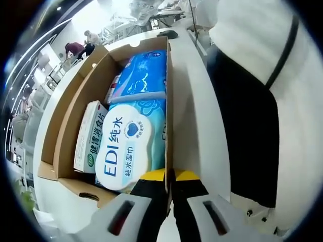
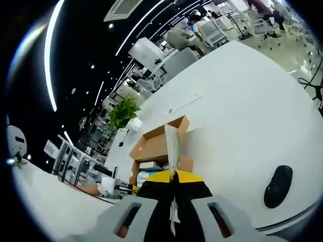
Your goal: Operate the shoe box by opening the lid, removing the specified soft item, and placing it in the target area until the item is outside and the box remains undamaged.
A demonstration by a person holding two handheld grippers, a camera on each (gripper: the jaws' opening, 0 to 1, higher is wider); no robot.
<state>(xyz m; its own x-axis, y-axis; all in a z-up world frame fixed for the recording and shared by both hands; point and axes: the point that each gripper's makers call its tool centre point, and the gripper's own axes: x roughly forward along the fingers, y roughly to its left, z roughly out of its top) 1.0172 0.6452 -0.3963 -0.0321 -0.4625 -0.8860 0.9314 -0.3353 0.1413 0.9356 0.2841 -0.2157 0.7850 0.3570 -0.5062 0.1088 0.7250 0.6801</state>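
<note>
Cardboard shoe box stands open; both my grippers, left and right, pinch its walls shut-tight. Next: release one, grasp the wet-wipes pack.

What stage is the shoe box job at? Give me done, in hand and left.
Done: the box stands open, contents exposed. In hand: the left gripper is clamped on the box's side wall, and the right gripper is clamped on a cardboard edge. Left: the EDI wet wipes pack, the blue packs and the small carton all lie inside; nothing is out.
</note>
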